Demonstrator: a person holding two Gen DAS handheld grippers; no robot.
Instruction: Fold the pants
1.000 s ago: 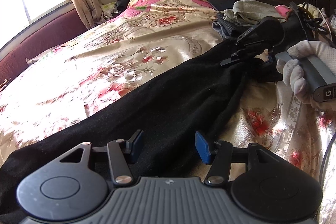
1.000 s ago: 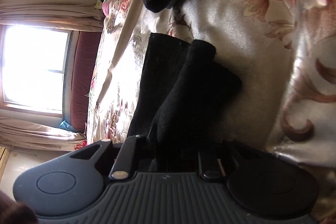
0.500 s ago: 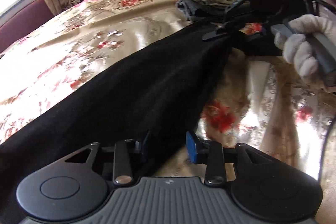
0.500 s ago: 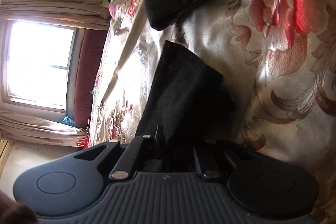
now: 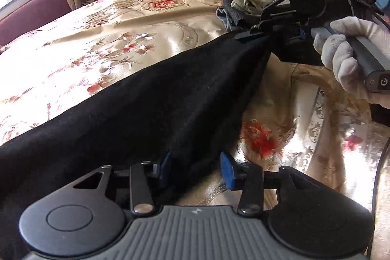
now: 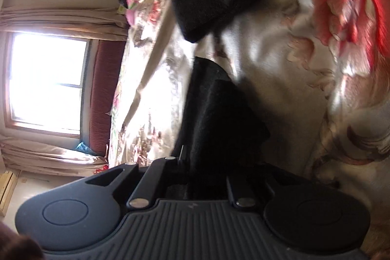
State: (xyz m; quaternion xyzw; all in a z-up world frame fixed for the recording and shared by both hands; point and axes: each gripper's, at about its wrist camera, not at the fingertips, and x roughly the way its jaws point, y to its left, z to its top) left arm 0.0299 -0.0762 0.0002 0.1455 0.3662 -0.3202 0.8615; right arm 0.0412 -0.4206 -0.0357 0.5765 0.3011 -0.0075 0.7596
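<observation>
We have the long black knit pants [image 5: 151, 99] stretched across the floral satin bedspread [image 5: 136, 23]. Our right gripper [image 5: 253, 34] is clamped on their far end; our left gripper [image 5: 195, 168] straddles the near edge, not yet closed. Pulling now could slide the fabric out and skew the fold.
</observation>
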